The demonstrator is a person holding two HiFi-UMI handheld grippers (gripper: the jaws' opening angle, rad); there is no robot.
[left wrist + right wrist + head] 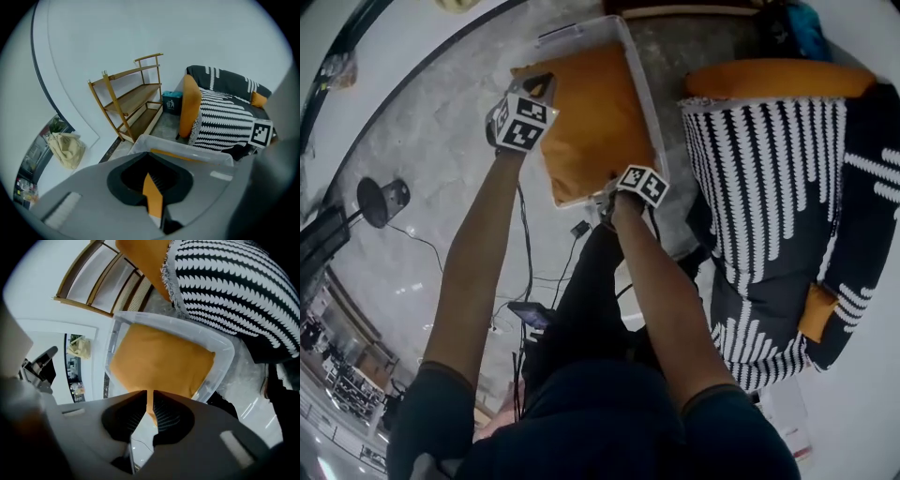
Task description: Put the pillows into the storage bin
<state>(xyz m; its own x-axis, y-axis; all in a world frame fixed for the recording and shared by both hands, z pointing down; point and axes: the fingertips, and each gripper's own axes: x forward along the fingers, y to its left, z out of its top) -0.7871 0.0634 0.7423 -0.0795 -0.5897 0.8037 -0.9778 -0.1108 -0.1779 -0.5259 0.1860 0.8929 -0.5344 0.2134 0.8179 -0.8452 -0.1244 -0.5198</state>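
Left gripper (523,117) sits at the left edge of the orange pillow (591,117). In the head view its marker cube covers the jaws. The left gripper view shows them clamped on a fold of orange cloth, with a wooden shelf (133,101) beyond.

The pillow is plain, flat and smooth, lying inside the clear storage bin (642,84) and filling most of it.

Right gripper (637,187) is at the near corner. Its own view shows the jaws pinched together on the pillow's edge.

A black-and-white striped pillow (769,187) lies right of the bin.
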